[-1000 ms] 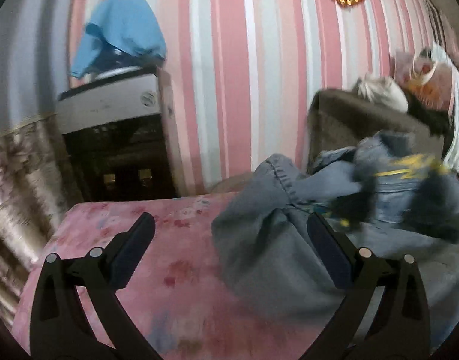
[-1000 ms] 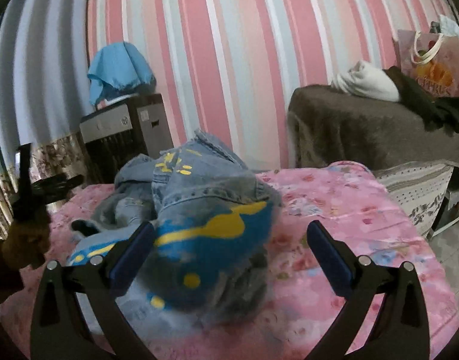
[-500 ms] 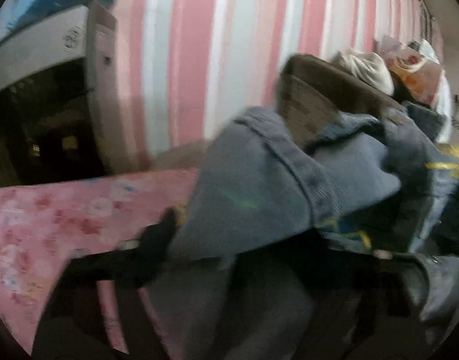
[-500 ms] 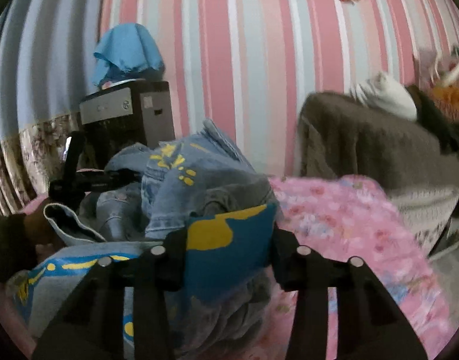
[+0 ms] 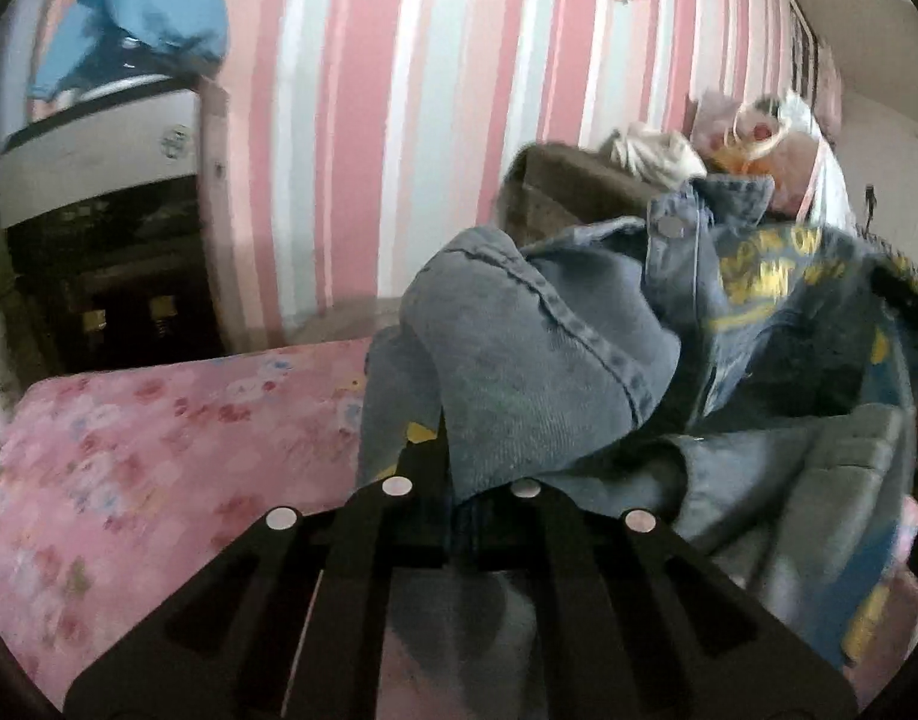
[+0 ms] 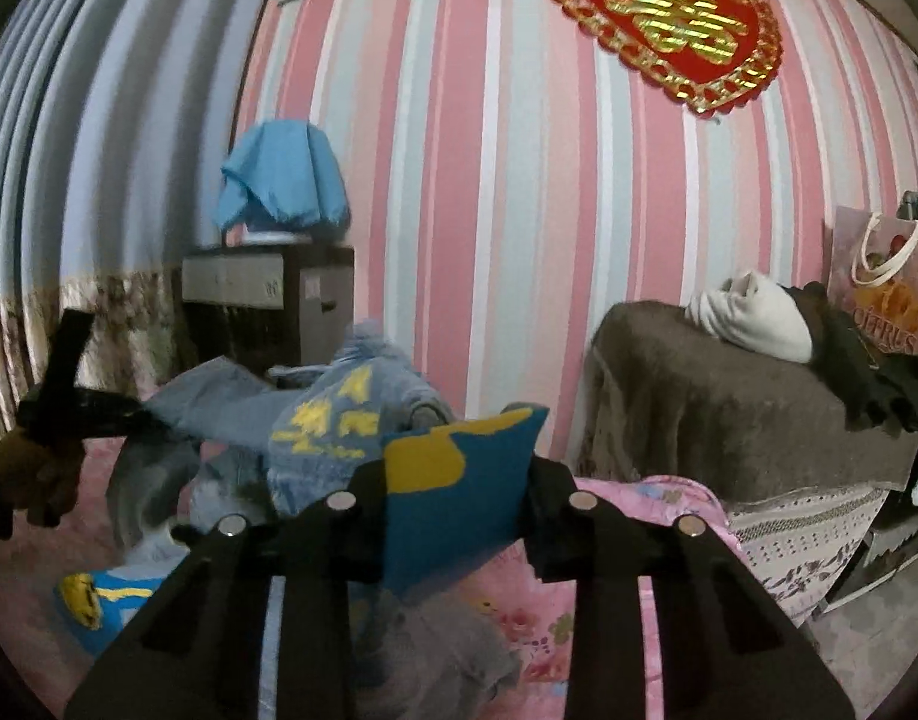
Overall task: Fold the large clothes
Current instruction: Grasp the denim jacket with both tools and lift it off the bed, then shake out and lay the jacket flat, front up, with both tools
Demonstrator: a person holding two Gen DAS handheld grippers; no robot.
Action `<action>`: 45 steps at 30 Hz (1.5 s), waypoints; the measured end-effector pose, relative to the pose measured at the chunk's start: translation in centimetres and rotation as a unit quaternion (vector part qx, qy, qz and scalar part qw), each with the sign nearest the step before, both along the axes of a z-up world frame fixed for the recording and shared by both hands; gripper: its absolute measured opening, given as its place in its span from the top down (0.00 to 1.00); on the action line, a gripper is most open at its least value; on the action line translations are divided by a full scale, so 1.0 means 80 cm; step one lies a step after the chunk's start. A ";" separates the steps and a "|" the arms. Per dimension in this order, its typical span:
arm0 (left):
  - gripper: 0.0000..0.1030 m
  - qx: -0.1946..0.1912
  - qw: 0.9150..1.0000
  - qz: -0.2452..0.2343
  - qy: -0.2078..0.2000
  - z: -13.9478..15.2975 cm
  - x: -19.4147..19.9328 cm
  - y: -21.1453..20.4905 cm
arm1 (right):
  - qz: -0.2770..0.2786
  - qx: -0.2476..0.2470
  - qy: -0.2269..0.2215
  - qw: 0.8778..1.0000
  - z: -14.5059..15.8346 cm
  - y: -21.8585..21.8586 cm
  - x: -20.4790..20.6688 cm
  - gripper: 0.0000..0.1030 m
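Both my grippers stood wide open a second ago, over the denim jacket [image 5: 519, 372] heaped on the bed; since then both sets of jaws have been closing, and each now pinches cloth. My left gripper [image 5: 459, 480] has come together on a grey-blue fold of the denim, the fabric bulging up out of its closed tips. My right gripper [image 6: 456, 480] is clamped on a stiff blue panel with a yellow shape [image 6: 459, 480], part of the same jacket, and has lifted it clear of the bedspread [image 6: 627, 498].

My left view is close in: it shows a metal snap button [image 5: 674, 227] on the jacket's placket, the collar behind it, and yellow lettering on the chest. My right view shows none of that button but takes in the whole heap, the jacket stretched between my two hands, with my left gripper [image 6: 69, 402] held in a hand [image 6: 27, 474] at the far left edge. It also shows a red and gold wall ornament [image 6: 663, 24] in full, which the left view cuts off at the top.

Pink flowered bedspread covers the bed. Behind it runs a wall of pink, white and pale blue stripes. A dark cabinet [image 6: 267, 300] with a blue cloth [image 6: 279, 180] on top stands to the left; a brown-covered piece of furniture [image 6: 729, 396] with a white bundle [image 6: 753, 318] and a gift bag [image 6: 885, 282] stands to the right.
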State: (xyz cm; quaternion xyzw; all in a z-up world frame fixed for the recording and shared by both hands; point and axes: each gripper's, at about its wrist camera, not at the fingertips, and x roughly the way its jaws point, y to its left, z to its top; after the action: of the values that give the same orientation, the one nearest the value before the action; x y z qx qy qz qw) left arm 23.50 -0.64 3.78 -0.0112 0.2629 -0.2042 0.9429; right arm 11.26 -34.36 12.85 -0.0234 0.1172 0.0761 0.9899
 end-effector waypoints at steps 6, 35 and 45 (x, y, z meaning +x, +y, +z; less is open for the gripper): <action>0.99 -0.025 0.998 0.047 -0.046 0.071 -0.126 0.053 | 0.014 -0.001 -0.040 0.999 0.048 -0.010 -0.071 0.70; 0.96 -0.001 0.981 0.171 -0.094 0.190 -0.024 0.111 | 0.038 -0.047 -0.065 0.996 0.180 -0.039 0.090 0.64; 0.03 0.051 0.976 0.212 0.018 0.016 0.115 0.117 | -0.034 0.015 0.055 0.998 0.008 -0.059 0.205 0.40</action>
State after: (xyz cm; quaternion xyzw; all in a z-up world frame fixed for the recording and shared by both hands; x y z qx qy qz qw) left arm 32.73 8.73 5.06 -0.0224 0.2819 0.0147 0.9591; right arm 27.68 -39.06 13.46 -0.0004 0.1707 0.0458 0.9843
